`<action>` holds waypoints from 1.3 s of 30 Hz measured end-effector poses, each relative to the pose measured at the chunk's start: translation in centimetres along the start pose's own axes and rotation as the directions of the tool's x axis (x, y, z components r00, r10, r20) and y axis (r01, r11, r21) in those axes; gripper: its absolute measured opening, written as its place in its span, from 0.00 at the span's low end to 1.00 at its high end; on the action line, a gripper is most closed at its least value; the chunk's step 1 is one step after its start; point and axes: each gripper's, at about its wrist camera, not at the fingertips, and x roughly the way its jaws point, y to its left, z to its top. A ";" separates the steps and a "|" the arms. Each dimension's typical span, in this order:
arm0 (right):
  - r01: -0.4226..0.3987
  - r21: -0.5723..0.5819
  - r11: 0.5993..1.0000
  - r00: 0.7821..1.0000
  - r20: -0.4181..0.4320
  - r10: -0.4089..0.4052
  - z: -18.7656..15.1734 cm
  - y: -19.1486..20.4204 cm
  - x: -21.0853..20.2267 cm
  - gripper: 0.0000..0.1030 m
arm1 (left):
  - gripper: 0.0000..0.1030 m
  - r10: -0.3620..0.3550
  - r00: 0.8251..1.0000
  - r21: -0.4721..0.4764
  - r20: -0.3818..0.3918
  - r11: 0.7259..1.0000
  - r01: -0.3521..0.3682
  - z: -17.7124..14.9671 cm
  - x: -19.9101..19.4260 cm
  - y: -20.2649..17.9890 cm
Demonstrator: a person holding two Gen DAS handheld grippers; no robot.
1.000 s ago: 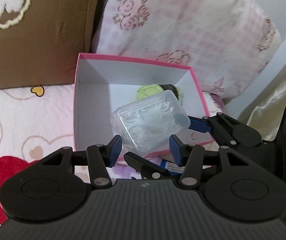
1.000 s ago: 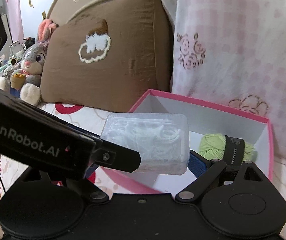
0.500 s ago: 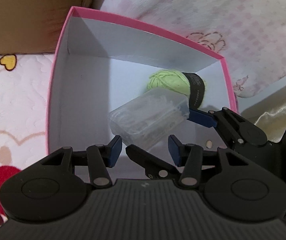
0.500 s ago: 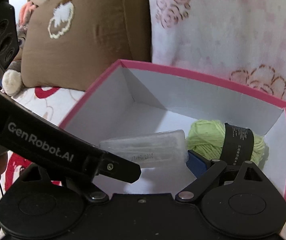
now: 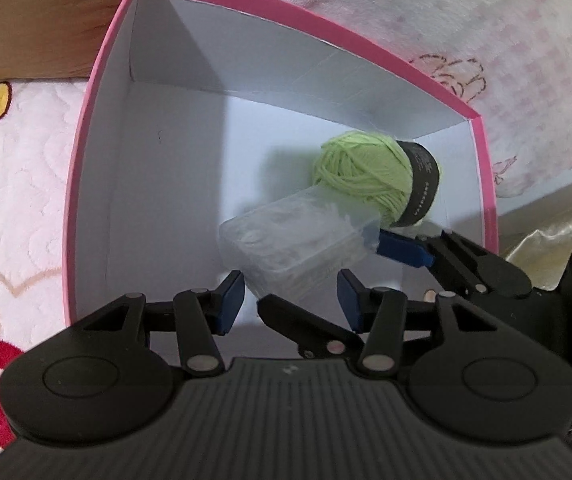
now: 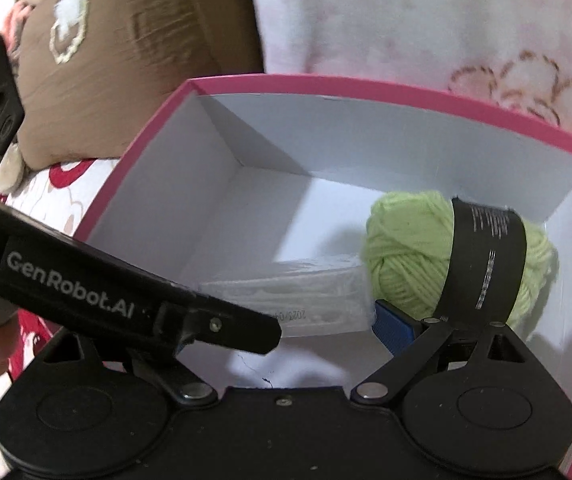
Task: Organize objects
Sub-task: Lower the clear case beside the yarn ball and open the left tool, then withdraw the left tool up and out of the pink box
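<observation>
jaws beside yarn (image 6: 410, 252) in box (image 6: 326, 84)

Place: we see a home bed | Evidence: brown cushion (image 6: 125, 60), pink floral pillow (image 6: 406, 20), heart-print quilt (image 5: 13, 200)

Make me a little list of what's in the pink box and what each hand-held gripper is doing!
Box: pink box, white inside, lid off
Already inside: green yarn ball with a black paper band, near the far right corner
Being put in: clear plastic case, low inside the box, right beside the yarn
Right hand-held gripper: clamped on the case's two ends
Left hand-held gripper: open, holding nothing, near the case's corner
Case touching the box floor: can't tell
Behind the box: brown cushion
</observation>
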 end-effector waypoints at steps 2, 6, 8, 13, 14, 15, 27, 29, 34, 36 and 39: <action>-0.016 0.019 1.000 1.000 -0.002 0.016 0.0 -0.5 -0.2 0.91 | 0.47 -0.004 1.000 0.002 0.005 1.000 0.004 0.1 -0.1 0.1; -0.016 0.019 1.000 1.000 0.012 0.016 -0.3 -0.8 -0.5 0.85 | 0.47 0.008 1.000 0.002 0.019 1.000 -0.008 0.2 -0.2 0.2; -0.011 0.025 1.000 1.000 0.023 0.011 -0.3 -1.0 -0.7 0.78 | 0.46 0.023 0.999 0.014 0.048 1.000 -0.024 0.1 -0.4 0.0; 0.028 0.025 0.999 0.999 0.018 -0.028 -0.4 -1.4 -0.7 0.57 | 0.44 0.076 0.992 0.034 0.096 0.996 -0.080 0.2 -0.3 -0.4; 0.035 0.034 0.999 0.999 0.017 -0.035 -0.3 -1.5 -0.6 0.54 | 0.43 0.088 0.990 0.042 0.110 0.995 -0.093 0.2 -0.3 -0.6; 0.042 0.036 0.998 0.999 0.020 -0.043 -0.2 -1.5 -0.4 0.51 | 0.42 0.098 0.988 0.040 0.121 0.994 -0.103 0.2 -0.4 -0.6; 0.193 0.017 0.981 0.981 0.034 -0.193 0.7 -0.5 0.6 0.23 | 0.37 0.108 0.979 0.055 0.175 0.991 -0.119 0.4 -1.1 0.2; 0.194 0.015 0.981 0.979 0.058 -0.195 0.4 -0.2 0.2 0.23 | 0.37 0.121 0.975 0.065 0.186 0.989 -0.135 0.3 -1.2 0.1; 0.125 0.023 0.992 0.982 0.141 -0.127 -1.0 0.6 -2.7 0.26 | 0.37 0.129 0.971 0.097 0.201 0.984 -0.150 0.0 -2.7 0.0; 0.115 0.008 0.993 0.981 0.157 -0.115 -1.6 1.2 -3.9 0.27 | 0.37 0.130 0.970 0.117 0.204 0.981 -0.156 -0.3 -3.5 -0.3; 0.109 -0.009 0.994 0.978 0.177 -0.105 -2.5 2.1 -5.9 0.30 | 0.37 0.130 0.970 0.139 0.206 0.977 -0.161 -1.1 -4.2 -0.9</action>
